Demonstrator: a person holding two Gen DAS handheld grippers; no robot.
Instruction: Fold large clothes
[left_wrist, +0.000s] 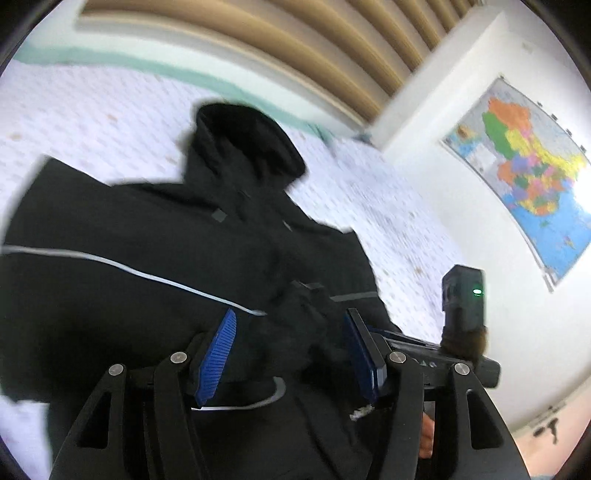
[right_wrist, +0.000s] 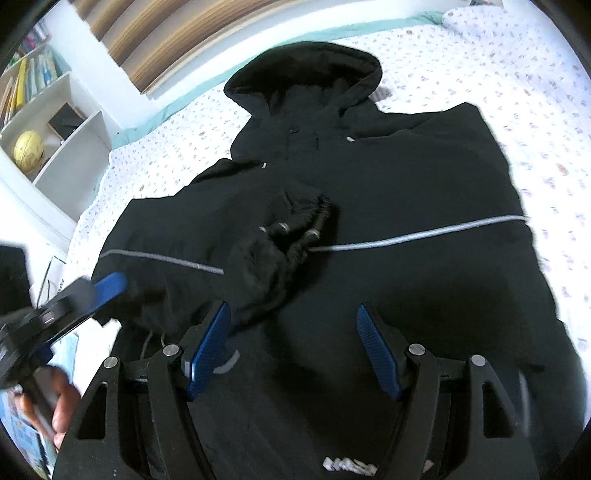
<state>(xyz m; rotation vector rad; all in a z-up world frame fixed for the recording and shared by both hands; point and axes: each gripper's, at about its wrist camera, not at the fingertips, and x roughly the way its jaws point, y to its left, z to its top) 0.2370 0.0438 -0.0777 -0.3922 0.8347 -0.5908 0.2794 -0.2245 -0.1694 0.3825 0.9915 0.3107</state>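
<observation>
Jacket (right_wrist: 369, 192), black and hooded, lies spread on the bed beneath both claws, and neither claw has hold of it. The left gripper (left_wrist: 291, 350) hangs over the lower part of the garment with its two blue pads wide apart, only loose dark cloth showing in the gap. The right gripper (right_wrist: 291, 347) is likewise spread wide above the hem, nothing pinched between its pads. Just ahead of the right claw, one sleeve (right_wrist: 284, 243) is laid across the chest, its gathered cuff resting near the middle. A thin pale reflective stripe (right_wrist: 424, 236) runs across the body from side to side, broken where the sleeve covers it. The hood (right_wrist: 306, 74) points away towards the headboard, flat and open. Under the jacket is a white bedsheet (right_wrist: 480, 74) with a small flower print, edged in pale green. In the right wrist view, a white shelf unit (right_wrist: 62, 122) stands beside the bed; one compartment holds a single yellow ball (right_wrist: 28, 147), and another above holds a row of books (right_wrist: 33, 77), too blurred to count. In the left wrist view, one coloured map (left_wrist: 524, 173) hangs on the white wall.
</observation>
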